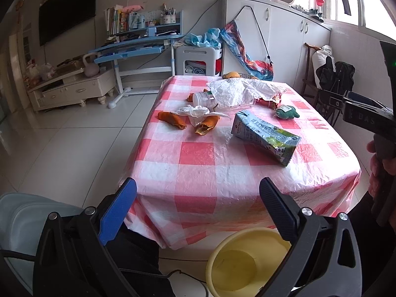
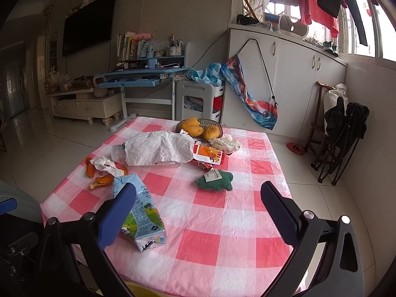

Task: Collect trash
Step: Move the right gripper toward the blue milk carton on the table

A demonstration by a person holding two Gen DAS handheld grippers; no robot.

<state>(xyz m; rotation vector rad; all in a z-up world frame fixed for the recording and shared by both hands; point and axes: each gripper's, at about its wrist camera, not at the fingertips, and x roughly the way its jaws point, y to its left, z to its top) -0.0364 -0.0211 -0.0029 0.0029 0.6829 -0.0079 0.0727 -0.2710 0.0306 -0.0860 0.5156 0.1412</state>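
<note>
A crushed blue milk carton lies on the pink checked tablecloth. Orange peels, a crumpled tissue, a clear plastic bottle half under a white plastic bag and red wrappers lie further back. My left gripper is open and empty, held off the table's near edge above a yellow basin. My right gripper is open and empty over the table, its left finger just above the carton.
A green plush toy lies on the table. A basket of mangoes stands at the far edge. A blue desk, white cabinets and a folded black chair surround the table. A grey seat is at lower left.
</note>
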